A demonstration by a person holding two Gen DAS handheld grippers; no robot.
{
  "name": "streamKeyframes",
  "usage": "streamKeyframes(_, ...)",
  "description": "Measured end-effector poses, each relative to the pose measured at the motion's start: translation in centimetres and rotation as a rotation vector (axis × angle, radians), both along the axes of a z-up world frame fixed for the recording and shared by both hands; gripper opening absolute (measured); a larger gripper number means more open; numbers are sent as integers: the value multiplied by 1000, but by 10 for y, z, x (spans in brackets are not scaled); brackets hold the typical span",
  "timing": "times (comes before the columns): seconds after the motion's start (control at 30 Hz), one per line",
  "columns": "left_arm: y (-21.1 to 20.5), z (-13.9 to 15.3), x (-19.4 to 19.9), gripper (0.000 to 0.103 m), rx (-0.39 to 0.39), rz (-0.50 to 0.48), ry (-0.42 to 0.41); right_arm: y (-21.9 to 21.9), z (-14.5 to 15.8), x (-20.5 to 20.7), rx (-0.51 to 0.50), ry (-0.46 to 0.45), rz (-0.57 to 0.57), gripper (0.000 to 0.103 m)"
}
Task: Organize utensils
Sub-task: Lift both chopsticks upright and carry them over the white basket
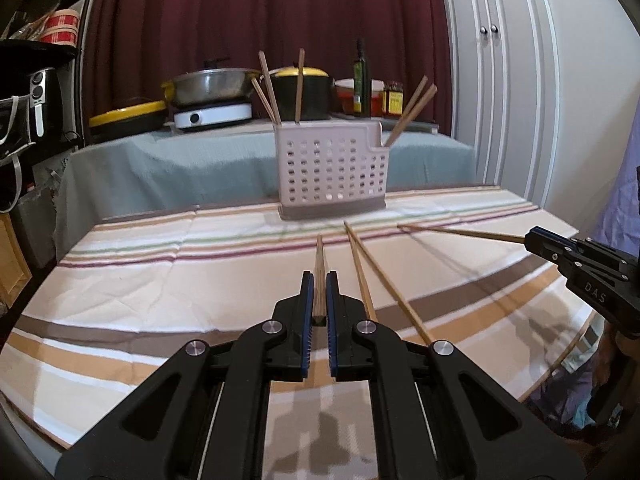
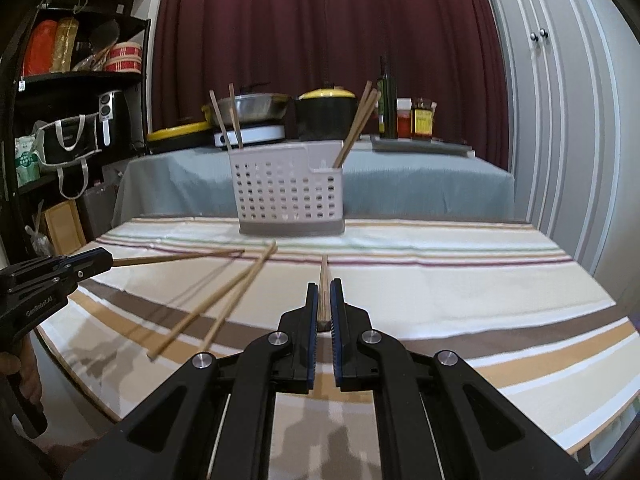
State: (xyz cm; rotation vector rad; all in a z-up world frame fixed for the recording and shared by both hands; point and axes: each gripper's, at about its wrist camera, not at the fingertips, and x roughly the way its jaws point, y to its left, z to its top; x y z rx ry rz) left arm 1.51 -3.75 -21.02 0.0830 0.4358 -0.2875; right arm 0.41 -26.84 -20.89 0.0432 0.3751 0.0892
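Note:
A white perforated utensil holder (image 1: 332, 168) (image 2: 288, 196) stands at the far side of the striped cloth, with wooden chopsticks (image 1: 272, 92) sticking up from both ends. My left gripper (image 1: 319, 278) (image 2: 109, 258) is shut on a chopstick (image 1: 319, 256) (image 2: 176, 258) that points forward above the cloth. On the right, my right gripper (image 2: 325, 284) (image 1: 530, 238) is likewise shut on another chopstick (image 2: 324, 270) (image 1: 460, 233). Two loose chopsticks (image 1: 372, 276) (image 2: 224, 300) lie crossed on the cloth between the grippers.
The striped tablecloth (image 1: 160, 288) covers the table, whose front edge curves round. Behind it a second table under a grey-green cloth (image 1: 180, 160) carries pots, a hotplate, a bottle and jars. A black shelf (image 2: 80, 80) stands left; white cupboard doors (image 2: 560, 120) stand right.

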Motion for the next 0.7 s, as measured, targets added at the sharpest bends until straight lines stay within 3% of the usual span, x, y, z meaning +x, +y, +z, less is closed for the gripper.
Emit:
streamKeyframes(0.5, 11, 56, -4, 7, -43, 42, -104, -6, 56, -1, 0, -99, -11, 7)
streamKeyframes(0.7, 12, 76, 5, 7, -54, 60, -124, -7, 72, 13, -3, -84, -10, 7)
